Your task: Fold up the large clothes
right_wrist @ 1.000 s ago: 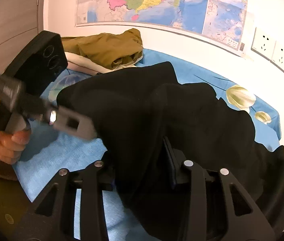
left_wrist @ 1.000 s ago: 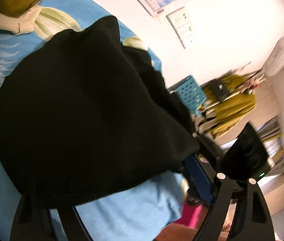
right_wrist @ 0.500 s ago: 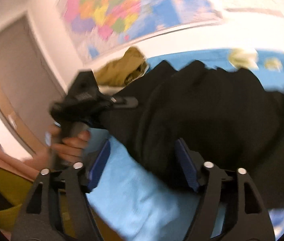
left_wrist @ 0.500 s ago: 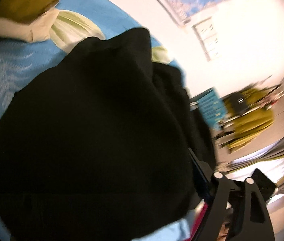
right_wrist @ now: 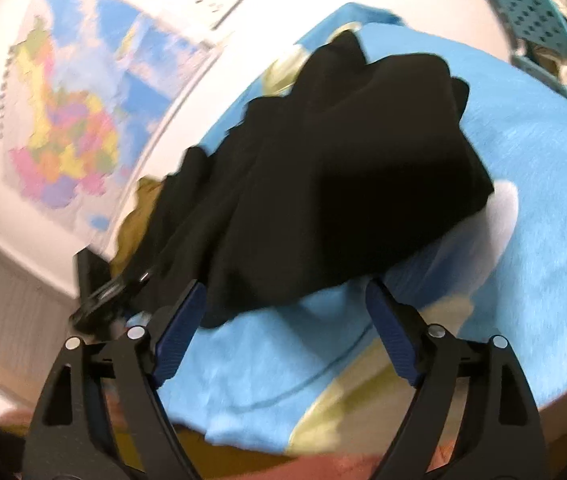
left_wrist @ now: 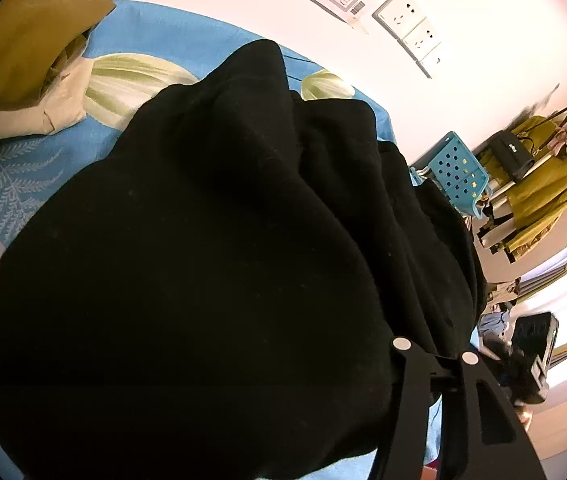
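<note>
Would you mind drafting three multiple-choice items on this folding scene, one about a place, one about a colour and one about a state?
1. Where does the black garment lie?
A. on the blue bedsheet
B. inside the perforated basket
C. on the floor

2. What colour is the perforated basket beside the bed?
A. red
B. turquoise
C. white

3. How does the right gripper stand?
A. clamped on the garment
B. clamped on the sheet
C. jaws apart, pads pressing nothing

Key: 1 A, the sheet shows all around the cloth; 2 B, its holed wall is turquoise in the left wrist view; 3 C, the jaws have just been opening and both blue pads stand apart, pressing nothing.
</note>
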The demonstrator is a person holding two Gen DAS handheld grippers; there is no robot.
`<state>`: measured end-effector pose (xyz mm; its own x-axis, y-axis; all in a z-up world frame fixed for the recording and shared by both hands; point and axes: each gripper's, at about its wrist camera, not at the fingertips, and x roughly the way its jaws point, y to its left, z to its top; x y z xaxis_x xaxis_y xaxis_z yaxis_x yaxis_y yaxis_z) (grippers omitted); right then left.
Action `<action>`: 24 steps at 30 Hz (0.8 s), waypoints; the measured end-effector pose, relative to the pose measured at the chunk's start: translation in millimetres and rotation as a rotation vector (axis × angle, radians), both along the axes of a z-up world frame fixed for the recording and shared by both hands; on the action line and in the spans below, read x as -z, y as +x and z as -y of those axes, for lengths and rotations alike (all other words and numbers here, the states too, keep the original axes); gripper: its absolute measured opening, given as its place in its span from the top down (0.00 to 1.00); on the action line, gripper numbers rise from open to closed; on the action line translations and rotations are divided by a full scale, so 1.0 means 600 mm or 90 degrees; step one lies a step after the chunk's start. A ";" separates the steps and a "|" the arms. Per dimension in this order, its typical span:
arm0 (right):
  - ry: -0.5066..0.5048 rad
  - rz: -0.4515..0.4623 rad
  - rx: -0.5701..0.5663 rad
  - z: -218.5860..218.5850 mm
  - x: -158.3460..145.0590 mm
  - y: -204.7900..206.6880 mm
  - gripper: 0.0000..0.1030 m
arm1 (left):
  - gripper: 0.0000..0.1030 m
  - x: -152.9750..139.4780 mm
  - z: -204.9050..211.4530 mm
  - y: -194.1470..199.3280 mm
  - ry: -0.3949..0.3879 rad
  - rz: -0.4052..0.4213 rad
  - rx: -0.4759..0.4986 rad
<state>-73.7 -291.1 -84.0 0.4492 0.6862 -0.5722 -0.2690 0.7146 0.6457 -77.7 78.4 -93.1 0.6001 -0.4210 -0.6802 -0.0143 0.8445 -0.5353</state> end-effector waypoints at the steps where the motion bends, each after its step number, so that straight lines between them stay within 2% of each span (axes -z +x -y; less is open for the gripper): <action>1: -0.006 0.002 0.009 -0.008 0.000 0.006 0.16 | 0.46 0.002 -0.005 -0.003 0.002 0.001 0.000; 3: -0.019 0.008 0.029 -0.022 -0.002 0.019 0.11 | 0.44 0.006 -0.010 -0.007 0.004 0.004 0.004; 5: -0.031 0.017 0.048 -0.043 -0.003 0.030 0.09 | 0.33 0.007 -0.005 -0.004 -0.001 0.007 0.022; 6: -0.030 0.021 0.057 -0.045 -0.001 0.031 0.09 | 0.31 0.006 -0.001 -0.003 0.001 0.011 0.030; 8: 0.001 0.044 0.051 -0.042 -0.007 0.030 0.14 | 0.23 0.007 0.003 -0.002 0.005 0.014 0.039; 11: 0.048 0.090 0.057 -0.030 -0.025 0.030 0.17 | 0.23 0.008 -0.003 0.002 0.001 0.021 0.028; 14: 0.001 0.027 0.063 -0.038 0.004 0.060 0.16 | 0.23 0.014 -0.010 0.004 -0.001 0.043 0.010; 15: -0.023 0.038 0.062 -0.046 0.008 0.063 0.15 | 0.22 0.014 -0.006 0.004 0.008 0.048 0.011; 17: -0.037 0.045 0.057 -0.058 0.011 0.068 0.14 | 0.13 0.014 0.004 0.005 0.022 0.053 0.019; 18: -0.041 0.049 0.055 -0.064 0.012 0.072 0.15 | 0.12 0.013 0.012 0.007 0.038 0.055 0.021; 19: -0.048 0.055 0.055 -0.068 0.014 0.076 0.21 | 0.13 0.014 0.013 0.007 0.046 0.055 0.019; 20: -0.055 0.056 0.060 -0.069 0.016 0.081 0.35 | 0.16 0.013 0.016 0.009 0.059 0.051 0.014; 21: -0.057 0.057 0.055 -0.067 0.015 0.084 0.41 | 0.22 0.013 0.016 0.011 0.069 0.048 0.009; 22: -0.055 0.063 0.050 -0.064 0.012 0.084 0.57 | 0.37 0.010 0.017 0.014 0.092 0.043 -0.003; 23: -0.047 0.070 0.048 -0.060 0.005 0.084 0.66 | 0.46 0.009 0.014 0.013 0.101 0.038 -0.006; 24: -0.023 0.087 0.036 -0.052 -0.004 0.080 0.68 | 0.50 0.004 0.011 0.011 0.102 0.037 -0.006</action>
